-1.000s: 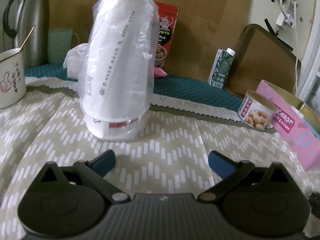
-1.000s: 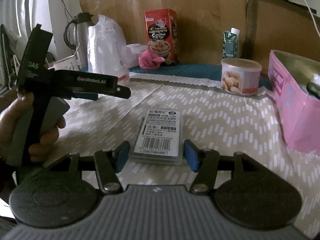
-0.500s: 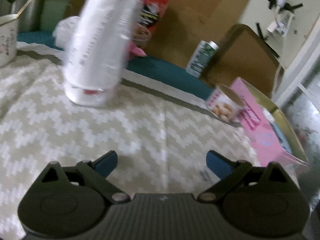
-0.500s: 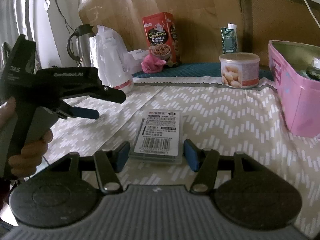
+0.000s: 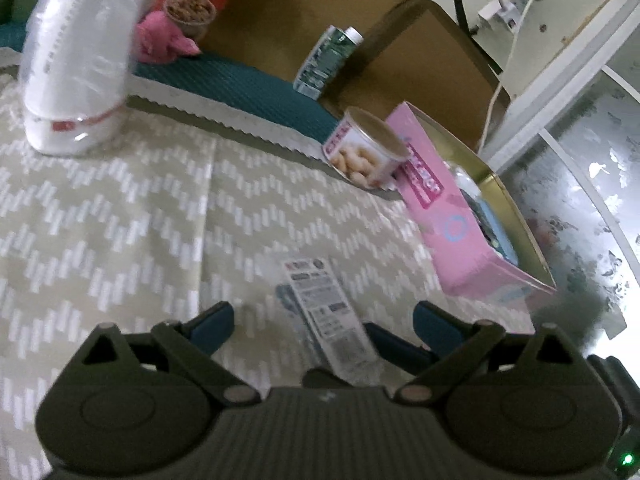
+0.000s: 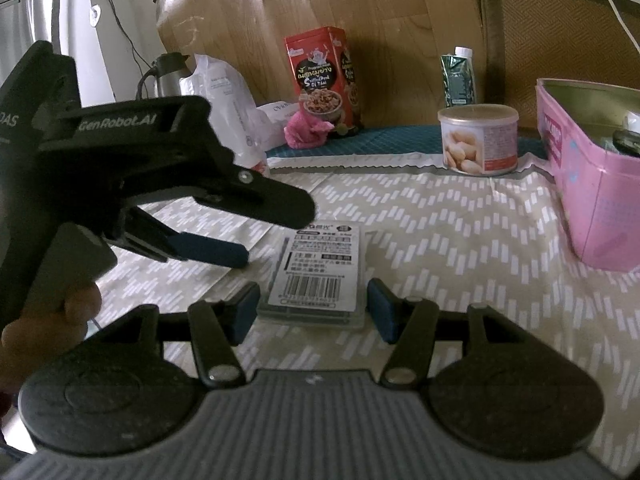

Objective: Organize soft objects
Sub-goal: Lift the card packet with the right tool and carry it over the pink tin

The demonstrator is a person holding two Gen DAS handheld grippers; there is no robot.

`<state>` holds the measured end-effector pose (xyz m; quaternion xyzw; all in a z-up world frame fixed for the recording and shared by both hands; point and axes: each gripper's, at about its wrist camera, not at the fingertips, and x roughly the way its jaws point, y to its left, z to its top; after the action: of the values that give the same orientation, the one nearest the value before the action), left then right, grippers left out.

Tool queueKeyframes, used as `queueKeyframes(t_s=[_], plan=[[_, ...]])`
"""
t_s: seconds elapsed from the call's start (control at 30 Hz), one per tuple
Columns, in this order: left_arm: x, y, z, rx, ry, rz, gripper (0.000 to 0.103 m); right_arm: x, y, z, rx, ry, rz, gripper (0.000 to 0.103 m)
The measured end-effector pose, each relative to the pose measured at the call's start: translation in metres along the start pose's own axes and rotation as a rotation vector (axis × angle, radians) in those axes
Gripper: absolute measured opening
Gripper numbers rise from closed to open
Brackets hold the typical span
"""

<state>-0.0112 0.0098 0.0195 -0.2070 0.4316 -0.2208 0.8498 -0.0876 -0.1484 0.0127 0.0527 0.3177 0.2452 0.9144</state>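
Note:
A flat clear pack (image 6: pixel 320 276) with a barcode label lies on the chevron tablecloth. My right gripper (image 6: pixel 312 312) has its blue pads against the two sides of the pack's near end. My left gripper (image 5: pixel 324 324) hangs open over the same pack (image 5: pixel 324 312), with nothing between its pads. In the right wrist view a hand holds the left gripper (image 6: pixel 240 254), and its blue finger (image 6: pixel 208 250) points at the pack from the left. A pink soft lump (image 6: pixel 308 130) lies at the back by the red snack tin (image 6: pixel 320 76).
An open pink tin box (image 6: pixel 592 200) stands at the right with items inside. A nut can (image 6: pixel 478 140) and a green carton (image 6: pixel 458 80) are behind it. A bagged stack of paper cups (image 5: pixel 76 64) and a thermos (image 6: pixel 168 76) stand at the back left.
My left gripper has swung right, away from the bagged cups, and now sits over the pack near the pink box. The right gripper and pack have not moved.

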Motion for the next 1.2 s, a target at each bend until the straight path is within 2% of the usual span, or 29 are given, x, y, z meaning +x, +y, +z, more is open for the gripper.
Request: queueKeyframes(t_s=[0.43,0.57,0.7,0.8,0.87,0.97,1.07,1.2], plan=[[0.011,-0.011,-0.003,0.008,0.04,-0.039,0.102,-0.001,-0.002,0.0,0.014,-0.005,0.007,0.061],[0.01,-0.008,-0.002,-0.012,0.04,-0.063,0.102,-0.01,-0.004,0.0,0.045,-0.058,0.015,0.061],[0.01,-0.005,0.002,-0.053,0.037,-0.1,0.102,-0.014,0.0,0.002,0.023,-0.089,-0.005,0.06],[0.014,-0.011,0.001,-0.042,0.052,-0.094,0.093,-0.015,0.0,0.002,0.024,-0.093,-0.005,0.06],[0.019,-0.015,0.0,-0.039,0.069,-0.084,0.069,-0.017,0.0,0.002,0.018,-0.108,-0.011,0.06],[0.024,-0.023,0.002,-0.036,0.081,-0.103,0.054,-0.023,-0.002,0.003,0.01,-0.137,-0.029,0.06],[0.025,-0.045,0.012,0.022,0.052,-0.096,0.047,-0.029,-0.008,0.008,0.01,-0.173,-0.056,0.06],[0.034,-0.085,0.032,0.1,0.031,-0.138,0.047,-0.046,-0.021,0.02,-0.005,-0.259,-0.118,0.061]])
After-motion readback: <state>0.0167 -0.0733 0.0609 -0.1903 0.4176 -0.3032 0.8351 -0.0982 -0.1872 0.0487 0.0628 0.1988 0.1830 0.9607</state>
